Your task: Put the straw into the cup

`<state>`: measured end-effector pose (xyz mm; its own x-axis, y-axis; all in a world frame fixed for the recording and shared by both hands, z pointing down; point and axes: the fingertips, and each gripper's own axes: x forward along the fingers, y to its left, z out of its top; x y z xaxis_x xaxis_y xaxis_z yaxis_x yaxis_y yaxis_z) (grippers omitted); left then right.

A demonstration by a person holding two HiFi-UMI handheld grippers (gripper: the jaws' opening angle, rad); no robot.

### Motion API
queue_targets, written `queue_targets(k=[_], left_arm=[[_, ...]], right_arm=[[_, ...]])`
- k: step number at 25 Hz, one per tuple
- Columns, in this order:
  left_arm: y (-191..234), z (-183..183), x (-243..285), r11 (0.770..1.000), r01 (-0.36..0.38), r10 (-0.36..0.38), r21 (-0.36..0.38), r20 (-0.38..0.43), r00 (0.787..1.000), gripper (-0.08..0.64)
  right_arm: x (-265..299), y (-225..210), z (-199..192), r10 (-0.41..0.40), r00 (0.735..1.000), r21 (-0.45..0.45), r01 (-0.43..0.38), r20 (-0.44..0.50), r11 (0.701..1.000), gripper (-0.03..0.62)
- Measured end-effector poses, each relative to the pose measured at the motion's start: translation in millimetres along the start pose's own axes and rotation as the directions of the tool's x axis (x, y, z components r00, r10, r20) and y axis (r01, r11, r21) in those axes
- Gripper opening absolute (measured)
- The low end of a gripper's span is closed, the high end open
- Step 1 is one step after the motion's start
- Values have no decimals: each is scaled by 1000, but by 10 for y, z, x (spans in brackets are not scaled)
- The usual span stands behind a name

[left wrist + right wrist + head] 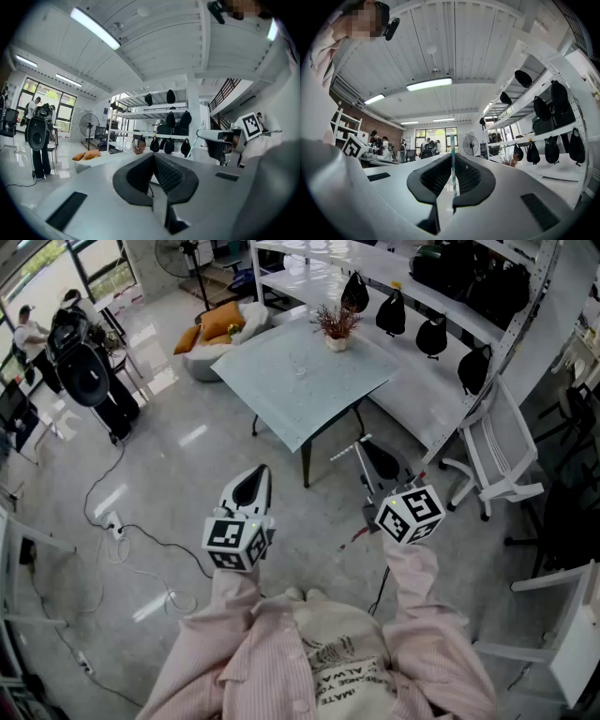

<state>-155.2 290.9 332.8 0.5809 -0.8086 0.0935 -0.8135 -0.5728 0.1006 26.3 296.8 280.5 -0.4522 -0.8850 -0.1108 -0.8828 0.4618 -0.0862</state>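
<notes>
In the right gripper view a teal-and-white striped straw (452, 161) stands upright between the jaws of my right gripper (453, 164), which is shut on it. In the head view this right gripper (367, 454) is held at waist height over the floor, pointing toward the glass table (281, 395). My left gripper (251, 479) is beside it, level with it. Its jaws meet at the tips with nothing between them in the left gripper view (153, 161). I can make out no cup in any view.
A potted plant (336, 329) stands at the table's far edge. White shelving with black bags (431, 334) runs behind and to the right. A white chair (497, 460) is at the right, a beanbag with orange cushions (220, 329) at the back, and cables (141, 540) on the floor.
</notes>
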Motion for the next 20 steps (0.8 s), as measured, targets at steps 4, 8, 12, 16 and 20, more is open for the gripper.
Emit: queue_targets(k=[4, 8, 12, 16, 20], left_arm=[[-6, -1, 15, 1000, 2, -2, 0, -5, 1000, -1], [-16, -8, 69, 1000, 0, 0, -9, -3, 1000, -1], [-35, -20, 158, 1000, 4, -4, -11, -4, 1000, -2], [-34, -77, 243, 1000, 2, -2, -21, -8, 1000, -1], [-6, -143, 367, 999, 0, -1, -39, -16, 1000, 0]], right_arm=[[-33, -40, -14, -12, 1000, 16, 12, 9, 1000, 18], [-25, -89, -19, -6, 1000, 17, 6, 8, 1000, 18], [-21, -145, -5, 6, 1000, 10, -6, 19, 1000, 18], [-10, -248, -47, -3, 1000, 15, 3, 17, 1000, 18], [47, -366, -123, -12, 1000, 25, 12, 6, 1000, 18]])
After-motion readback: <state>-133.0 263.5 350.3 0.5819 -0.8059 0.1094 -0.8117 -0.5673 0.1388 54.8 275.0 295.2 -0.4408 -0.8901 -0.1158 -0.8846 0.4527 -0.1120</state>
